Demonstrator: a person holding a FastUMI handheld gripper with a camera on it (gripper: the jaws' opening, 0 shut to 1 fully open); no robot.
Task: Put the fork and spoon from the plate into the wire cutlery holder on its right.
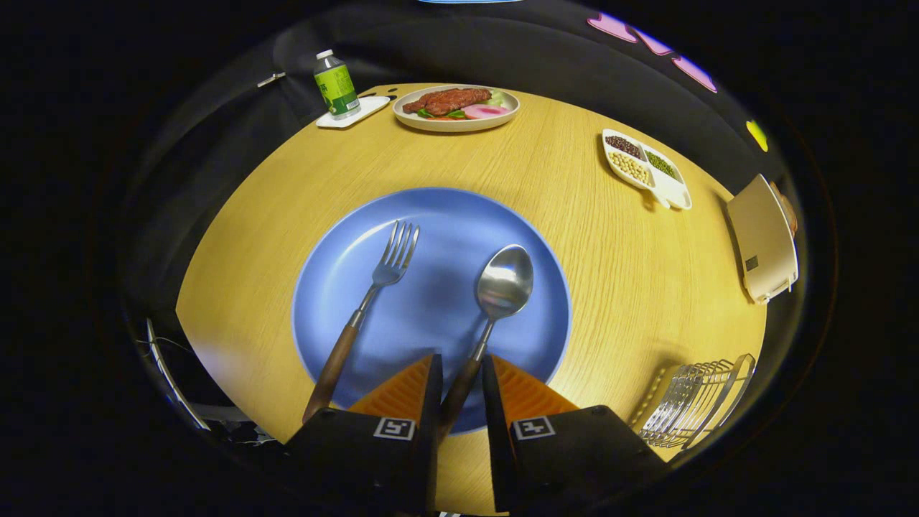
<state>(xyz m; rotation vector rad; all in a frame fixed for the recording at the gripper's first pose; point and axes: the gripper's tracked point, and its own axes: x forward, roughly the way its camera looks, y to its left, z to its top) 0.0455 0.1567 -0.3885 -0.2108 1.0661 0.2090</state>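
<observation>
Gripper view: hand-held gripper (459,373) fingers astride spoon (495,301) handle; fork (373,301) on plate (431,215).

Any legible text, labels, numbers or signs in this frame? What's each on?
None legible.
Bottle label: print too small to read.
Square markers on the claw: coded patterns, no words.
Claw is open, straddling the spoon handle.

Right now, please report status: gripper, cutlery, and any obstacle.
Gripper astride spoon handle, jaws narrow, contact unclear. Fork and spoon both lying on blue plate. Wire holder right of plate, nothing between them.
</observation>
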